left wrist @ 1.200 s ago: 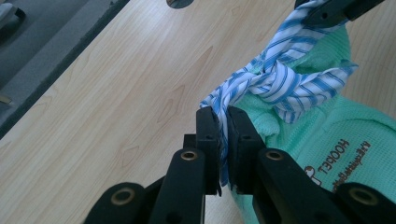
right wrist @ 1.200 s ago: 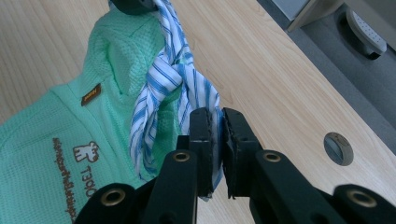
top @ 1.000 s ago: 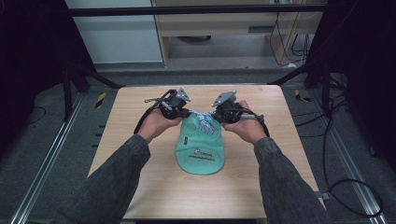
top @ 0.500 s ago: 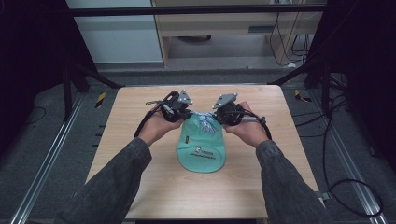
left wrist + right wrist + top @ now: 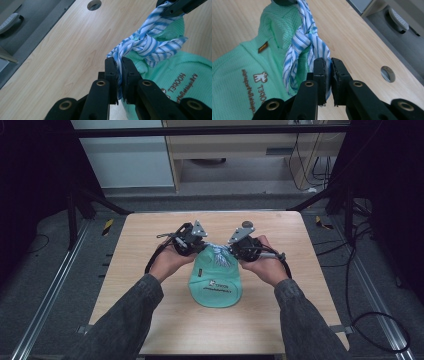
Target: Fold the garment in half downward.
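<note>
The high view was dim at its edges, the surroundings nearly black, while the wooden table (image 5: 150, 270) sat in soft, even light from above with only faint shadows. That picture was slightly soft and grainy. Both gripper views were brighter and sharper on the striped cloth (image 5: 147, 45), though the black jaws up close were a little blurred and the far corners out of focus.
</note>
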The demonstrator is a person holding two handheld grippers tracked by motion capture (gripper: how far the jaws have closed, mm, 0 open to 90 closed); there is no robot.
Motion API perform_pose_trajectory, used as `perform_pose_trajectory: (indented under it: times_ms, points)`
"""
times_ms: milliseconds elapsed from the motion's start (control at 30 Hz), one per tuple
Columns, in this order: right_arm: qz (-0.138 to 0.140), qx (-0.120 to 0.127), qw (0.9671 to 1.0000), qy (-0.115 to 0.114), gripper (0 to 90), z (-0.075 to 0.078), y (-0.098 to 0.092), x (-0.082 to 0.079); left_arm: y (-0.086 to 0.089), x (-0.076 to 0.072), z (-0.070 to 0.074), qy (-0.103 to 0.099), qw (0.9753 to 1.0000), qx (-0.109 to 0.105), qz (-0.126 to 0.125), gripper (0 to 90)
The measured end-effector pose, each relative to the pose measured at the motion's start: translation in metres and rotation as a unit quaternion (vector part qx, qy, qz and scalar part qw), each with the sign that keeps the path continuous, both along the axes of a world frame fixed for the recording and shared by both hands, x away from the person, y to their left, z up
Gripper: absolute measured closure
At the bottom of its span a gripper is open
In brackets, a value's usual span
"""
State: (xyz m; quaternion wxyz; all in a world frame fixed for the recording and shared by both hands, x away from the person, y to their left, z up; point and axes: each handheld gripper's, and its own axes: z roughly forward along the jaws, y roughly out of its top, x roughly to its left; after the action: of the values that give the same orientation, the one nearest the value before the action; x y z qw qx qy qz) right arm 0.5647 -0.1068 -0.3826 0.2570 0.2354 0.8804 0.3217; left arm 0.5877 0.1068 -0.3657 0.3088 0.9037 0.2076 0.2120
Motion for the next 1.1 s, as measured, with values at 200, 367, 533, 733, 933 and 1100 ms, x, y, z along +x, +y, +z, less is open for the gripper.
perform_pose_trajectory:
  times_ms: [200, 367, 533, 733, 933, 1100]
  points:
    - [-0.009, 0.006, 0.9999, 0.0, 82.6, 0.006, -0.004, 0.006, -0.001, 0.0, 0.003, -0.007, 1.0, -0.003, -0.004, 84.2]
    - [0.006, 0.0, 1.0, 0.003, 82.5, -0.003, -0.002, -0.004, 0.001, -0.012, -0.007, -0.008, 1.0, 0.001, -0.003, 84.0]
    - [0.012, -0.007, 0.9999, 0.002, 82.5, -0.015, -0.001, -0.019, 0.003, -0.028, -0.018, -0.019, 0.9997, 0.008, -0.015, 83.9]
    - [0.014, -0.004, 0.9999, 0.005, 82.5, -0.022, 0.0, -0.027, 0.006, -0.038, -0.024, -0.02, 0.9995, 0.008, -0.022, 83.5]
    - [0.022, -0.013, 0.9997, 0.005, 82.4, -0.026, 0.002, -0.034, 0.008, -0.048, -0.029, -0.015, 0.9994, 0.009, -0.029, 83.7]
    - [0.024, -0.016, 0.9996, 0.007, 82.1, -0.029, 0.002, -0.037, 0.01, -0.056, -0.032, -0.009, 0.9995, 0.009, -0.03, 83.8]
